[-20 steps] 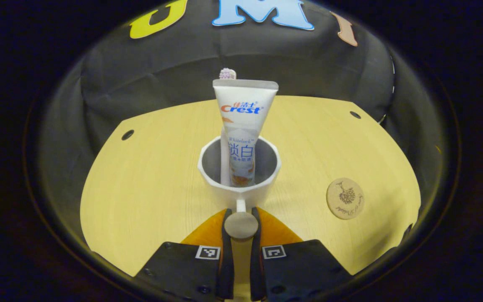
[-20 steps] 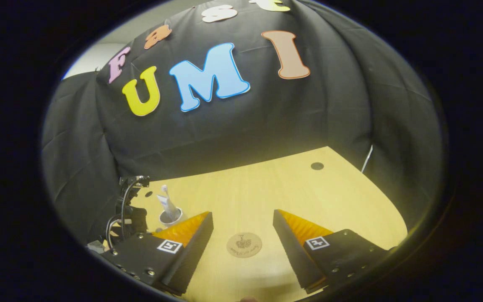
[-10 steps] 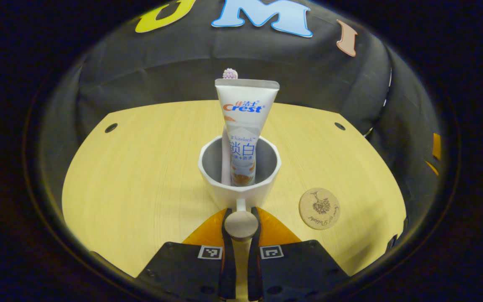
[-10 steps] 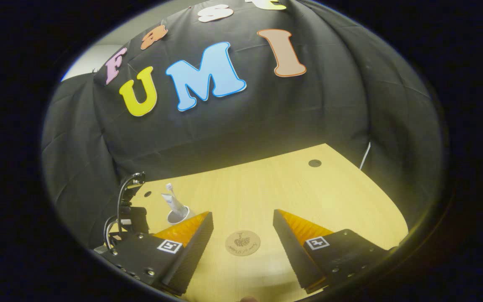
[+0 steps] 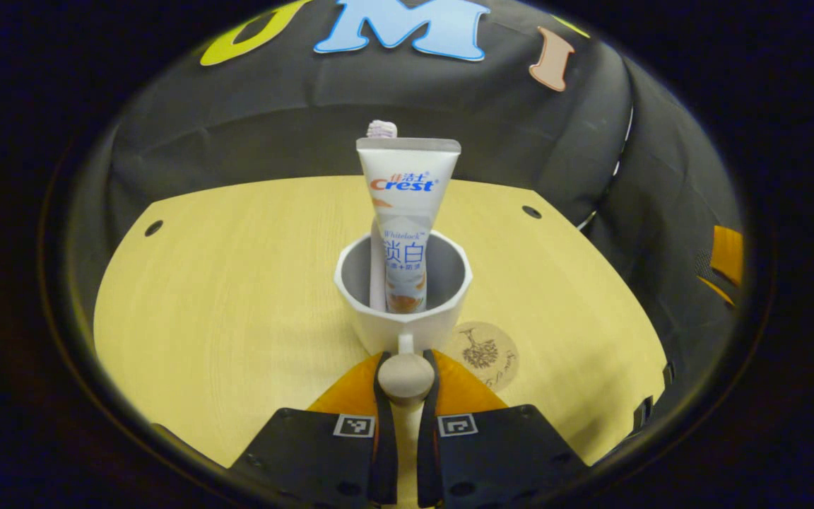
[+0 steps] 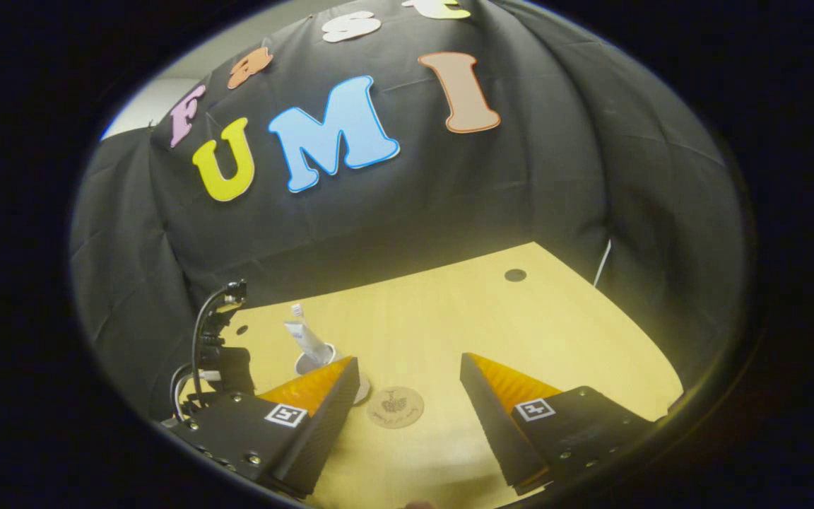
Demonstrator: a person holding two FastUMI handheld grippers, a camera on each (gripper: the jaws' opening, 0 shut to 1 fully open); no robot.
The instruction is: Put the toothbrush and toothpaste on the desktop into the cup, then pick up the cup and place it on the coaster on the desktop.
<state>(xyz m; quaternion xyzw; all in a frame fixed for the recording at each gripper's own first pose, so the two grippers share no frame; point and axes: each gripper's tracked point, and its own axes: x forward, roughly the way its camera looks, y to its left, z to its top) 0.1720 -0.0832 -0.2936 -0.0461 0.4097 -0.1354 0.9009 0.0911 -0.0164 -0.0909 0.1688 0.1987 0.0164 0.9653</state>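
A white cup [image 5: 403, 311] holds an upright toothpaste tube [image 5: 407, 212], with toothbrush bristles [image 5: 381, 129] peeking over the tube's top. My left gripper [image 5: 404, 375] is shut on the cup's handle knob [image 5: 405, 376]. The round wooden coaster [image 5: 486, 353] lies just right of the cup's base, partly behind it. In the right gripper view the cup [image 6: 314, 362] with the tube [image 6: 304, 336] is beside the coaster [image 6: 394, 408], and the left gripper [image 6: 216, 360] is behind it. My right gripper [image 6: 408, 385] stands open above the near table edge, nothing between its fingers.
The light wooden table [image 5: 223, 283] has small dark holes near its far corners [image 5: 153, 227] [image 5: 531, 211]. Black cloth walls close the booth at the back and sides. A cable [image 6: 202, 332] loops from the left gripper. The right gripper's edge [image 5: 725, 258] shows at the far right.
My left gripper has carried the cup to the right, so the coaster now sits right next to the cup's base. The right gripper has stayed open, almost still.
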